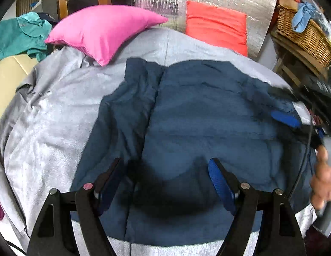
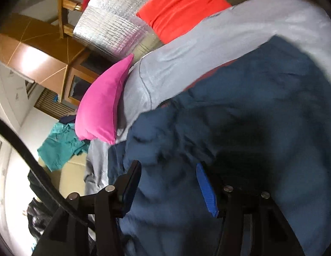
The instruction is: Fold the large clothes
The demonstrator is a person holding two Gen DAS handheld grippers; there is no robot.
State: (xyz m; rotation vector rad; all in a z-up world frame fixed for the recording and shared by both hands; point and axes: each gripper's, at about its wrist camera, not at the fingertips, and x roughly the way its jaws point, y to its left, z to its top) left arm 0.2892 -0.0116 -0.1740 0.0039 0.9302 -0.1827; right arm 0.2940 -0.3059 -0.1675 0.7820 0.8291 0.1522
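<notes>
— Grey bedsheet (image 1: pixel 50 123) fills the background, pink pillow (image 1: pixel 101 32) and orange pillow (image 1: pixel 216 25) far beyond my fingers.

— And the garment?

— Navy garment (image 1: pixel 186 117) lies spread under both. My left gripper (image 1: pixel 167 170) hovers with fingers spread wide; my right gripper (image 2: pixel 168 175) likewise gapes, gripping nothing.

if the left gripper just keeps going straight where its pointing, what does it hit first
Most likely the dark blue garment: the open left gripper points down at it, the cloth filling the view between its fingers. Depth is unclear, but nothing else shows in that line before the fabric.
</notes>
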